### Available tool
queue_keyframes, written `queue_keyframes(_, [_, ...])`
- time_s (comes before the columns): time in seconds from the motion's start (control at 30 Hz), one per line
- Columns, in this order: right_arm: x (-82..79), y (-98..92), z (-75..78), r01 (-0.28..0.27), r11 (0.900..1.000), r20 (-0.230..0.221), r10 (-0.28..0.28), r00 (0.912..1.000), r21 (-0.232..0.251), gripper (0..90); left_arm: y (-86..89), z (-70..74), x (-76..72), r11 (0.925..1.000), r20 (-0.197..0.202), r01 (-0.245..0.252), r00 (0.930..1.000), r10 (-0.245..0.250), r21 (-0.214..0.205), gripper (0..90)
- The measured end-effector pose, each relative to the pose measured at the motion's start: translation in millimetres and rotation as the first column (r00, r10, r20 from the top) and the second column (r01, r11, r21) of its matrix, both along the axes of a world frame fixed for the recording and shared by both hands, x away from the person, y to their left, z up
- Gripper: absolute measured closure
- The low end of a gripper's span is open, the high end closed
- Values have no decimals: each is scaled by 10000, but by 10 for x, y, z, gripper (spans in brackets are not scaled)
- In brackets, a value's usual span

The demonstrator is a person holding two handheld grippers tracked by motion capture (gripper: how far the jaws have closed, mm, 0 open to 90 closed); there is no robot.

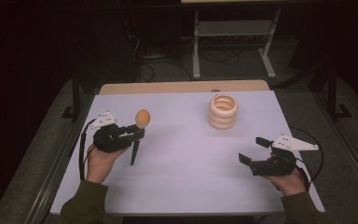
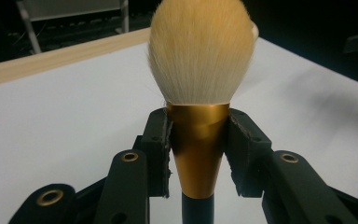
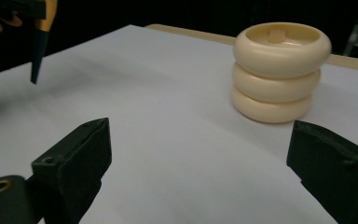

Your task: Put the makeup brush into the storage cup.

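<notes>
Broadly, a matte white table (image 1: 182, 158) carries a stack of three smooth cream rings (image 1: 223, 112) at its far side. Nearer, the left gripper (image 1: 137, 132) clamps a makeup brush (image 2: 200, 70) by its tapered gold ferrule, soft blond bristles upward, above the tabletop. Well apart, the right gripper (image 1: 254, 150) gapes empty.
</notes>
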State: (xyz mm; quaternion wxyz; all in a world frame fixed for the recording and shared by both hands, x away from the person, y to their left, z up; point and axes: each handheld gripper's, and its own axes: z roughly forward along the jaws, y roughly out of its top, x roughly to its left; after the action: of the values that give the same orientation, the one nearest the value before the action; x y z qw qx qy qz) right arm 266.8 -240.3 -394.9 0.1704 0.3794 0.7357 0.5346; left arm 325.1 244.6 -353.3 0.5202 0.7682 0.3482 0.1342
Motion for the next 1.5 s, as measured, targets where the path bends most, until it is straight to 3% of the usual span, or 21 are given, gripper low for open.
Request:
queue_keyframes(0.13, [43, 109, 24, -303, 9995, -3, 303, 9995, 110, 113, -33, 18, -1, 9998, 146, 149, 9998, -147, -134, 631])
queue_keyframes(0.23, [85, 208, 45, -646, 9978, -11, 646, 9979, 175, 132, -99, 49, -2, 9982, 462, 328, 9985, -305, -498, 631])
queue_keyframes(0.4, [180, 372, 71, -1112, 9929, -72, 1116, 9937, 411, 154, -177, 74, 18, 9950, 581, 534, 9971, -486, -843, 630])
queue_keyframes(0.8, [327, 665, 110, -1975, 9782, -43, 1982, 9801, 640, 193, -396, 84, 34, 9901, 876, 1038, 9916, -956, -944, 630])
queue_keyframes(1.2, [398, 810, 153, -2591, 9592, 251, 2580, 9658, 1128, 235, -615, 106, 40, 9754, 1126, 1731, 9809, -1583, -1366, 630])
queue_keyframes(1.5, [446, 1013, 165, -2980, 9468, 303, 2966, 9545, 1214, 266, -680, 111, 33, 9674, 1337, 1872, 9771, -1655, -1708, 630])
